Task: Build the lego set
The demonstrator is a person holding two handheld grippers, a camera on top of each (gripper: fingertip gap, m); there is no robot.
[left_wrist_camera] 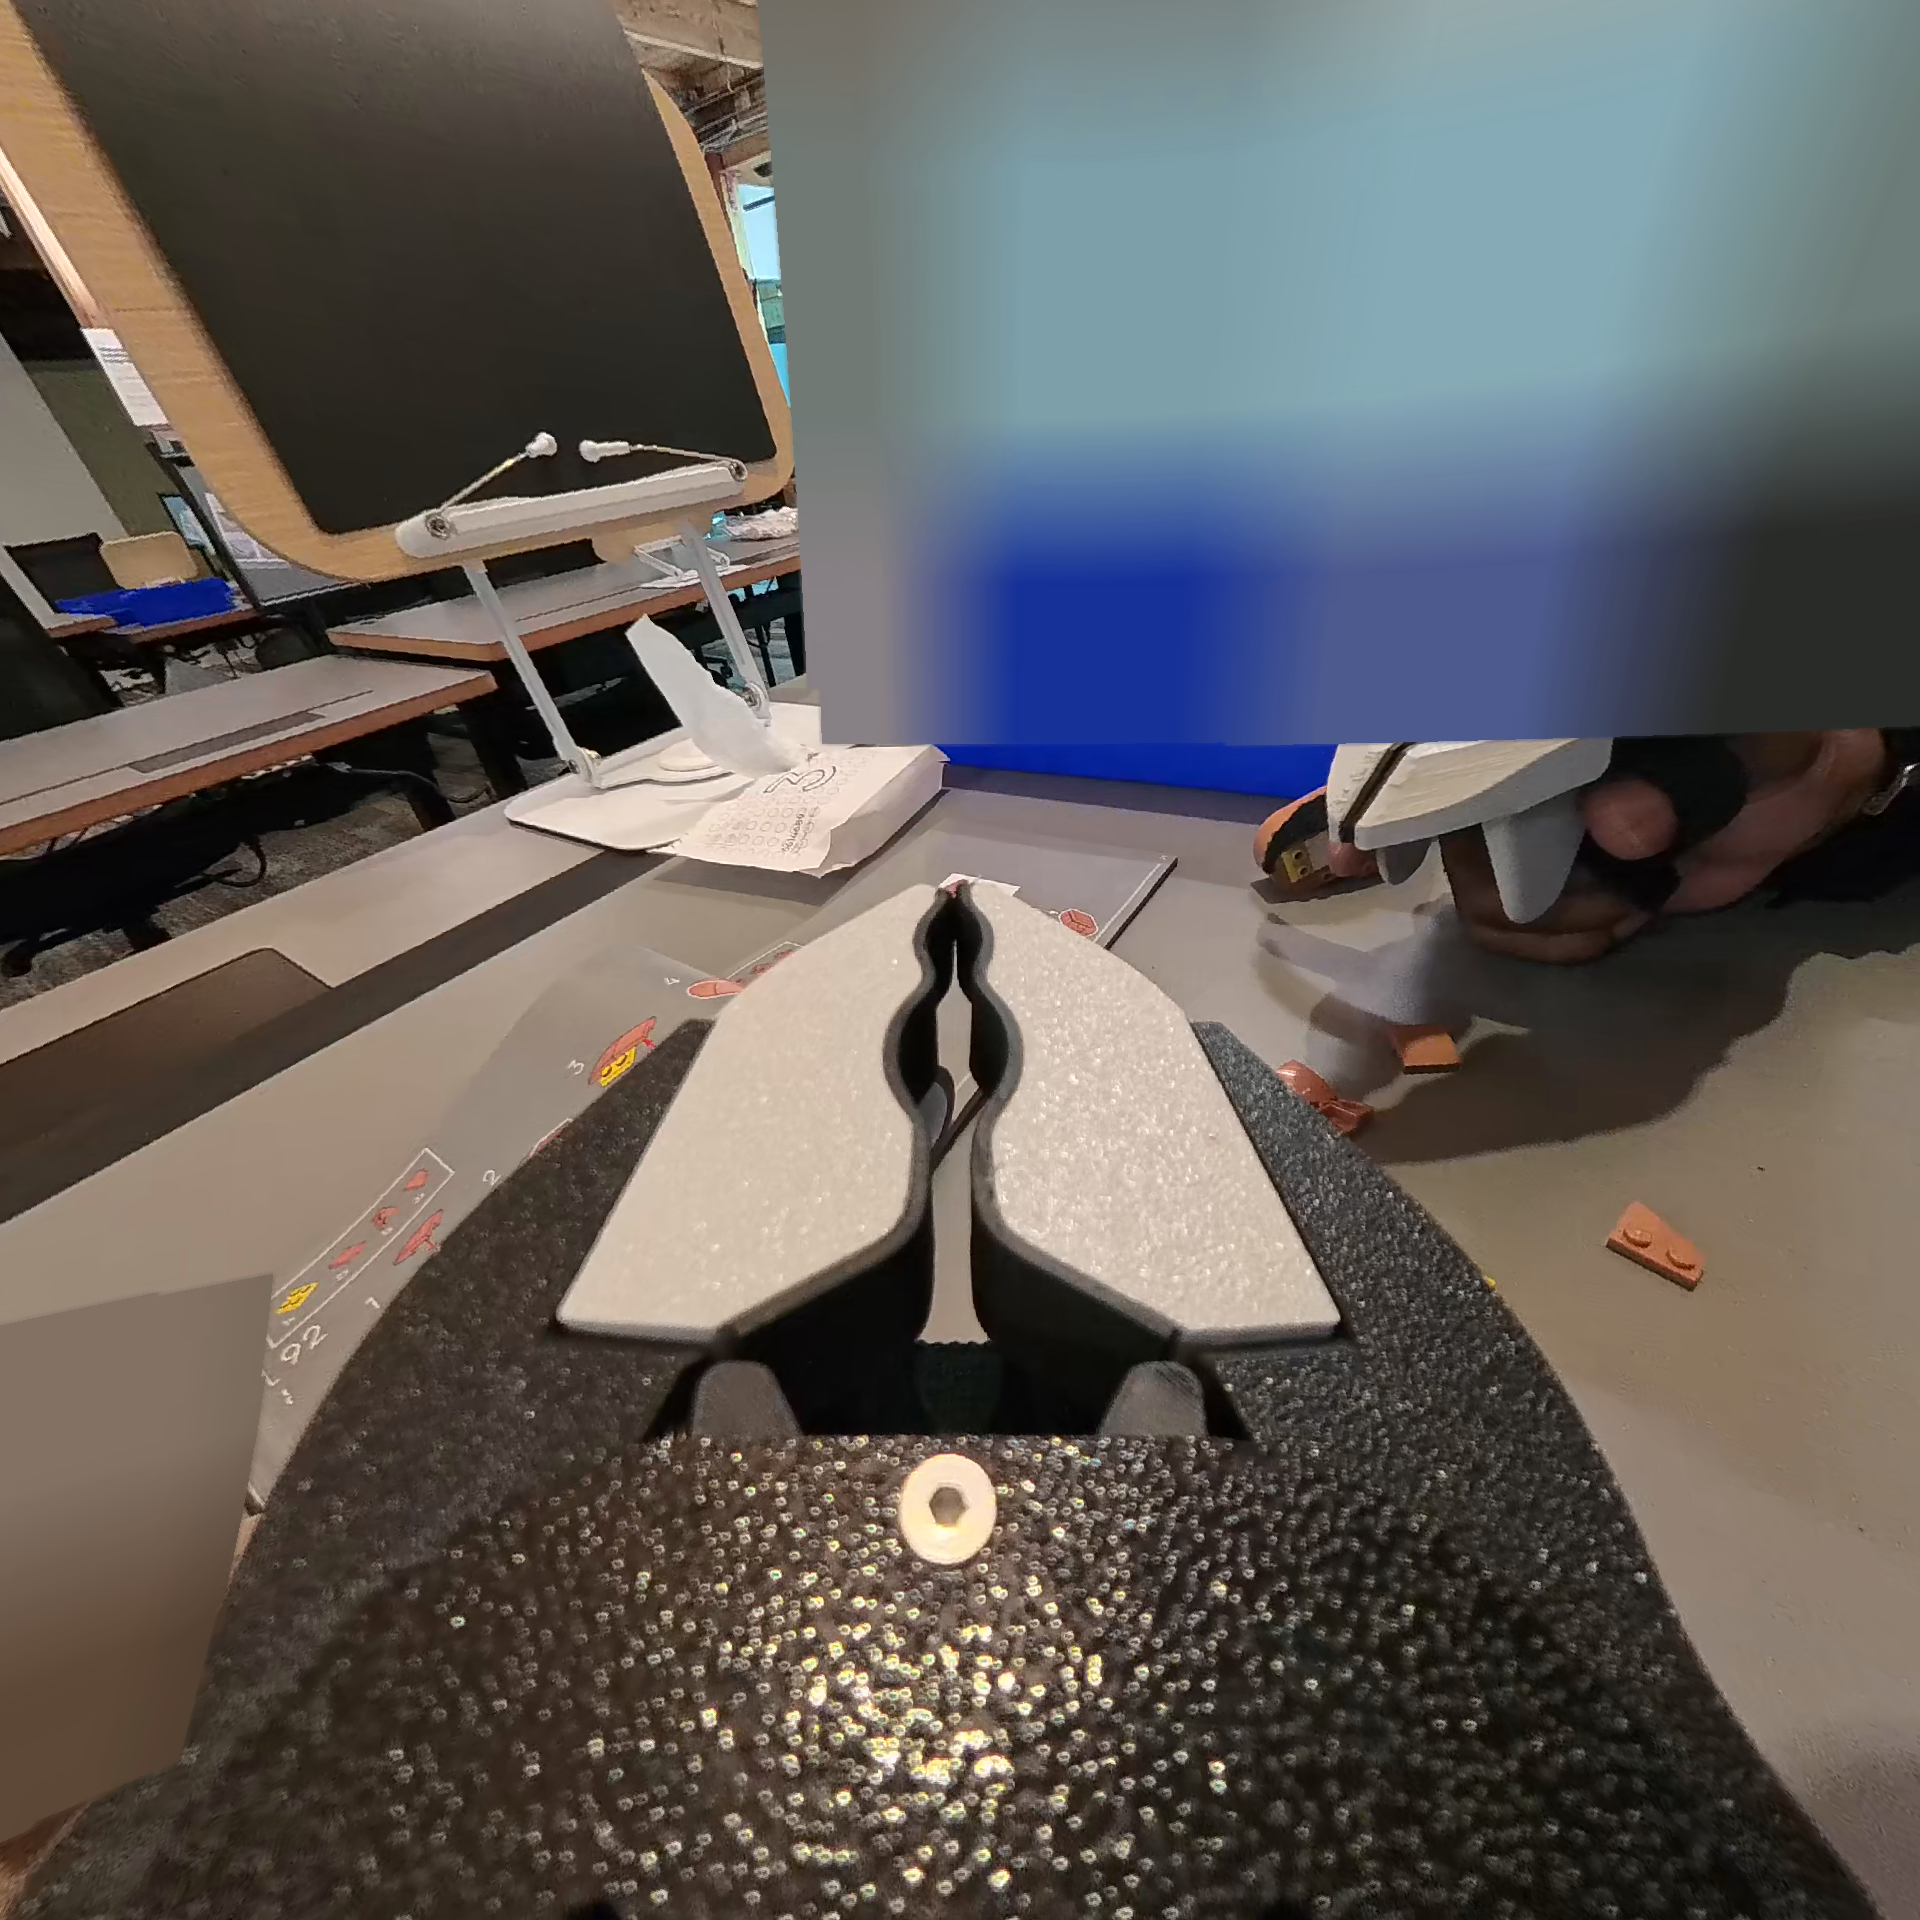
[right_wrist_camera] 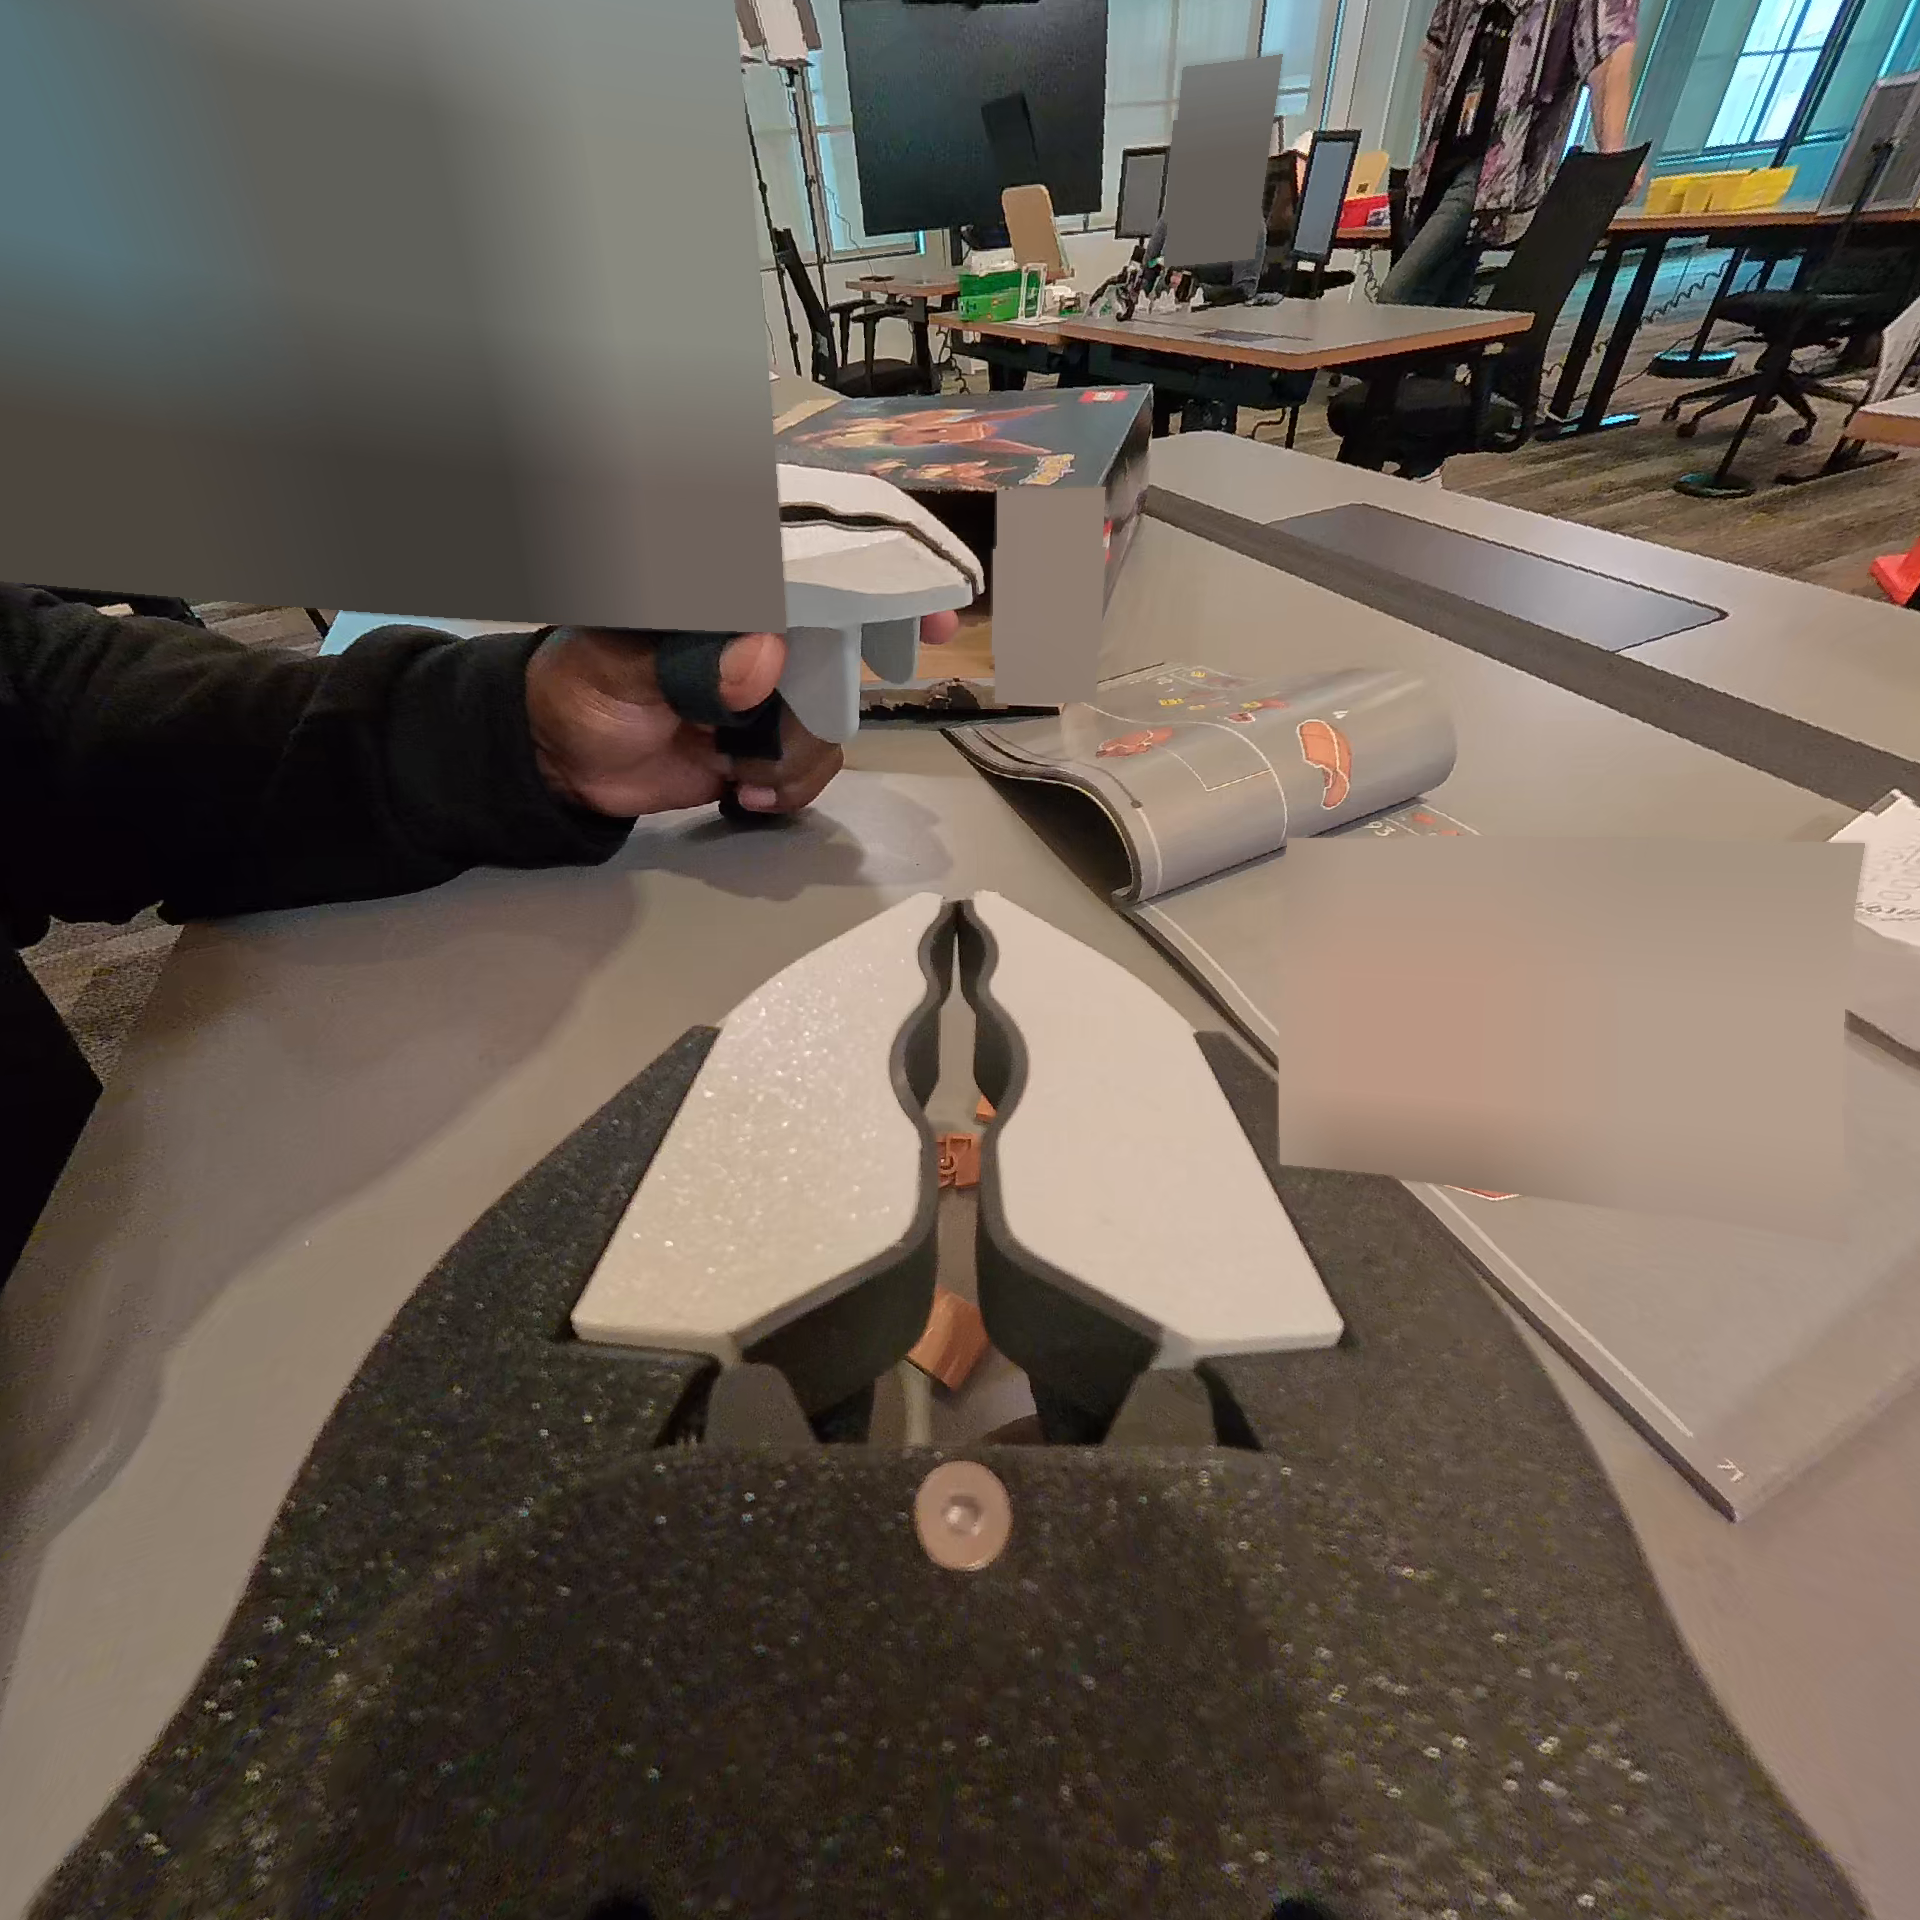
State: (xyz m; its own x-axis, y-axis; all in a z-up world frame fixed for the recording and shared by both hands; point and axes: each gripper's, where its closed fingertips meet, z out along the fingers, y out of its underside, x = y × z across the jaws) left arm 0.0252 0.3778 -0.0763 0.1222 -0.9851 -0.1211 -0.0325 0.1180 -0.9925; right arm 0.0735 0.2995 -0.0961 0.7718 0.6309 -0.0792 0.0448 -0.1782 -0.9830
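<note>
Beside the open instruction booklet point(right_wrist_camera: 1299, 769), the printed cardboard box point(right_wrist_camera: 966, 436) lies on its side, open mouth toward you; its contents cannot be told. Your left gripper point(left_wrist_camera: 961, 894) hangs over the booklet, fingertips together on nothing. Your right gripper point(right_wrist_camera: 961, 909) is likewise closed and bare, over small brown bricks point(right_wrist_camera: 951, 1345) on the grey table point(right_wrist_camera: 416, 1039).

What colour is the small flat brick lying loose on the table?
Reddish-brown brick, on the grey table; clearest in the left wrist view.
</note>
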